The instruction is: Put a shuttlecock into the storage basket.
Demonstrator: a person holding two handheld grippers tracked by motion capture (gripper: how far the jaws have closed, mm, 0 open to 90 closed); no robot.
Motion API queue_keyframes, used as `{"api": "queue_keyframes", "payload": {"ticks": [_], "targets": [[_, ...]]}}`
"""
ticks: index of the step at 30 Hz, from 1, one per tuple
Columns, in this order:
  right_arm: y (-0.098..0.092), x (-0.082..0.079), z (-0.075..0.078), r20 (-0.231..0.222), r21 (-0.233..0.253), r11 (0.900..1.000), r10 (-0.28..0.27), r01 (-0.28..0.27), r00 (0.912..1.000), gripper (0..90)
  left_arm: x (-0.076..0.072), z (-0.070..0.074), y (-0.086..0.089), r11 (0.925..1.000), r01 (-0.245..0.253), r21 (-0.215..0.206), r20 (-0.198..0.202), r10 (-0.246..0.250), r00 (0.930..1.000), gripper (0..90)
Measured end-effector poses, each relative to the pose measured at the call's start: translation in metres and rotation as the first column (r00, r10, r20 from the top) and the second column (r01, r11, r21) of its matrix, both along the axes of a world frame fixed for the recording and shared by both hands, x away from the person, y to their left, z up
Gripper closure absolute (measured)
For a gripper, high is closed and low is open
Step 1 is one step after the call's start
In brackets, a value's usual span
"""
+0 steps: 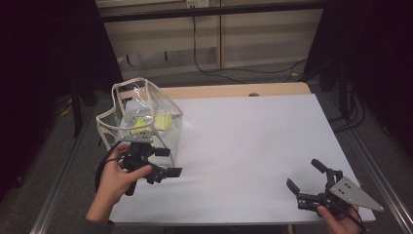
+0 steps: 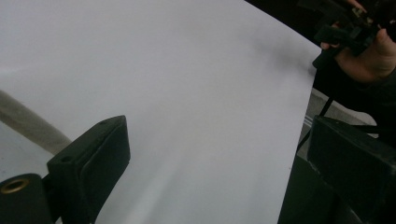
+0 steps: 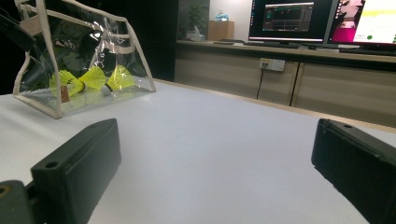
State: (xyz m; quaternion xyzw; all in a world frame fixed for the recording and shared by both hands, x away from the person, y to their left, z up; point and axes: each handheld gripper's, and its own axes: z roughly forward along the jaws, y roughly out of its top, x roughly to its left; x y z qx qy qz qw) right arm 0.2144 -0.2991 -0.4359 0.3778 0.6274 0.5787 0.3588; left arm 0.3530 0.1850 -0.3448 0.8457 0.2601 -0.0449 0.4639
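A clear plastic bag (image 1: 146, 117) with beige trim stands on the left of the white table (image 1: 253, 141). Several yellow shuttlecocks (image 3: 95, 78) lie inside the bag (image 3: 84, 56). My left gripper (image 1: 169, 162) hovers open just in front of the bag, jaws pointing right, nothing between them. In the left gripper view the left gripper (image 2: 219, 154) looks across bare table, with a strip of the bag's beige trim (image 2: 28, 126) at its left. My right gripper (image 1: 304, 174) is open and empty near the table's front right corner. From there the right gripper (image 3: 215, 158) faces the bag across the table.
The table's wooden back edge (image 1: 234, 90) shows beyond the white sheet. Cables (image 1: 214, 68) run over the floor behind it. Monitors (image 3: 322, 21) stand on a counter far off. A hand holding the right gripper (image 2: 364, 42) is beyond the table's edge.
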Motion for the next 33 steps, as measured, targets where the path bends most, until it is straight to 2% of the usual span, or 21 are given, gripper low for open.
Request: {"api": "queue_keyframes", "payload": {"ticks": [17,29,33], "targets": [[0.000,0.000,0.000,0.003,-0.001,1.000,0.000,0.000,1.0000,1.3,-0.003,-0.014,0.006,0.9993,-0.006,0.037,0.041,0.005,0.9992,6.1],[0.000,0.000,0.000,0.003,-0.001,1.000,0.000,0.000,1.0000,1.3,-0.006,-0.024,0.011,0.9978,-0.011,0.065,0.048,0.008,0.9988,6.1],[-0.001,0.000,0.000,0.003,-0.002,1.000,0.000,0.000,1.0000,1.3,-0.006,-0.027,0.014,0.9978,-0.018,0.063,0.046,0.015,0.9988,6.3]]}}
